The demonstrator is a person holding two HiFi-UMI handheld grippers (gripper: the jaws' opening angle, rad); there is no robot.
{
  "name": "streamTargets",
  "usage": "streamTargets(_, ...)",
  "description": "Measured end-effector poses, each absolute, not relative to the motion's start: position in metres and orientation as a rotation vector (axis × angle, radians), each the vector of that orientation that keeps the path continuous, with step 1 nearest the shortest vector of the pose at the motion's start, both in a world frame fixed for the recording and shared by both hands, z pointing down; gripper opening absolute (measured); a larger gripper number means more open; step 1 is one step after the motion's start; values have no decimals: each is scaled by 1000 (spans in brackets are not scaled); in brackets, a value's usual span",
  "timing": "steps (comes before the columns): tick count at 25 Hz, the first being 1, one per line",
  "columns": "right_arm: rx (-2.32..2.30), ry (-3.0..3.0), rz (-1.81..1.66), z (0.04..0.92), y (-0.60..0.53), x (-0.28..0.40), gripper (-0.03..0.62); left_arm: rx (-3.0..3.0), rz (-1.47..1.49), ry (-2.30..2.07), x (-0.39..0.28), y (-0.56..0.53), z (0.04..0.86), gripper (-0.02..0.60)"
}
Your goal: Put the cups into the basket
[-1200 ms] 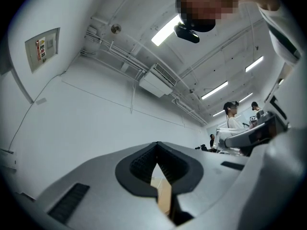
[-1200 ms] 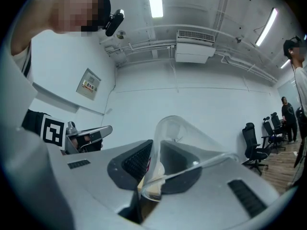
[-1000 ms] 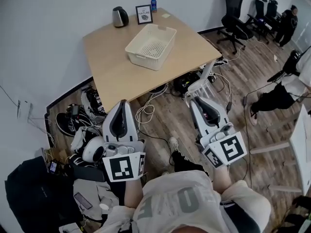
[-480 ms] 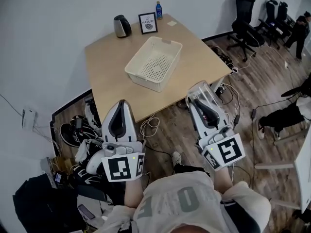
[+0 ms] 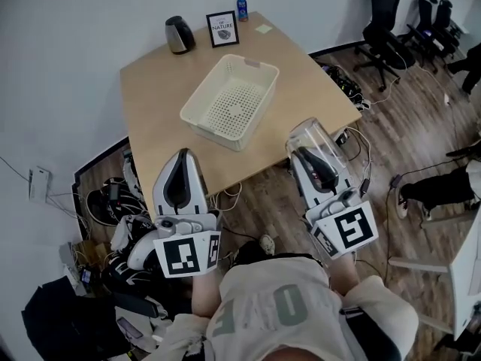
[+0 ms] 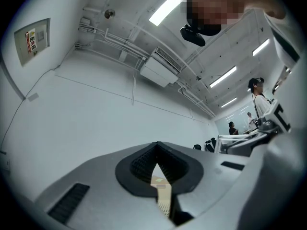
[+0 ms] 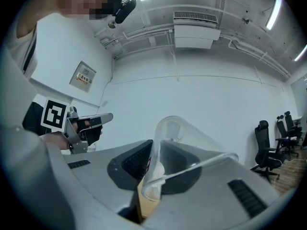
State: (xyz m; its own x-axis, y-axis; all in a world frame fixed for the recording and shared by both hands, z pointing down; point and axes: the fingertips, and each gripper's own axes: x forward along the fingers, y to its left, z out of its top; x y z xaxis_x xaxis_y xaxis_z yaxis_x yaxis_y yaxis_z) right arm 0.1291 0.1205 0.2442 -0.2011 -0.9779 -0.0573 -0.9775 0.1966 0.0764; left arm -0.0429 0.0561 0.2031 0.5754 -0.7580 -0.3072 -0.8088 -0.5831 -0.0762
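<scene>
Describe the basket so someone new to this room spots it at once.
Find the light wooden table beside the white wall. The basket sits near its middle: a cream, rectangular plastic tub with a perforated floor. It is empty and far larger than the kettle, framed picture and blue bottle along the far edge.

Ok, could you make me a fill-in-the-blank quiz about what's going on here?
The right gripper is shut on a clear plastic ____. The cream perforated plastic basket on the wooden table is ____. The left gripper holds ____. The small bottle at the table's far edge is coloured ____.
Missing: cup; empty; nothing; blue.
</scene>
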Motion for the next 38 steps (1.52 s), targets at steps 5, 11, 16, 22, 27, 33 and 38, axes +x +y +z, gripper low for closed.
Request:
streamTargets(5,1954,-2451,-138,247,108,131,37,-2599,345,1336,-40,40,207,5)
streamTargets(11,1962,-2434,-140,252,82,139,38,-2609,359,1309,-26,10,210,5)
streamTargets(16,1956,-2399,-182,249,47,148,38,-2621,386,1290,-12,-31,210,5)
streamTargets(22,1952,-2358,-210,246,-12,155,37,-2631,431,1283,-5,-94,209,5)
streamTargets(27,1927,-2346,-239,231,-68,157,37,-2641,451,1293,-1,-150,200,5)
streamTargets(33,1887,-2317,-261,231,-131,160,37,-2645,455,1327,-3,-208,207,5)
streamTargets(38,1870,-2303,-250,237,-173,161,37,-2662,448,1340,-1,-247,217,5)
